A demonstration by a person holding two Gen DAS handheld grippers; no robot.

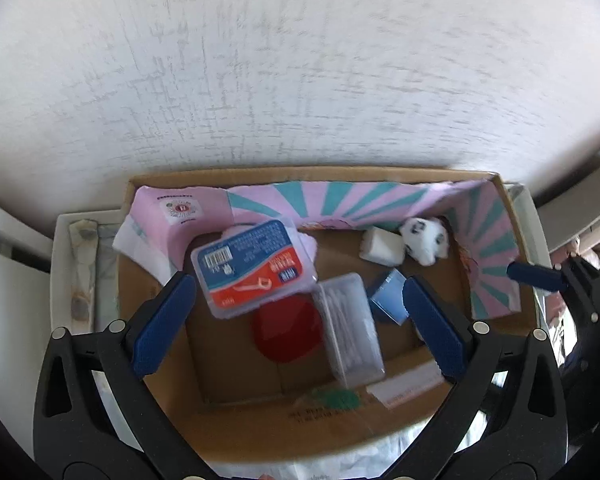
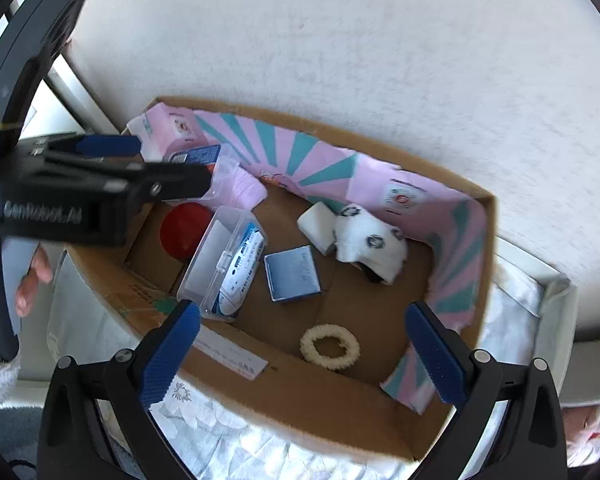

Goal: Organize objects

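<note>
A cardboard box lined with pink and teal paper holds the objects. A blue and red floss pick case lies at its back left, over a red disc. Beside them are a clear swab box, a small blue box, a white block, white patterned socks and a cream ring. My left gripper hovers open above the box, empty. My right gripper is open and empty over the box's near side.
The box rests on a white tray against a white textured wall. The left gripper's body and the hand holding it cross the left of the right wrist view. A right gripper finger shows at the box's right wall.
</note>
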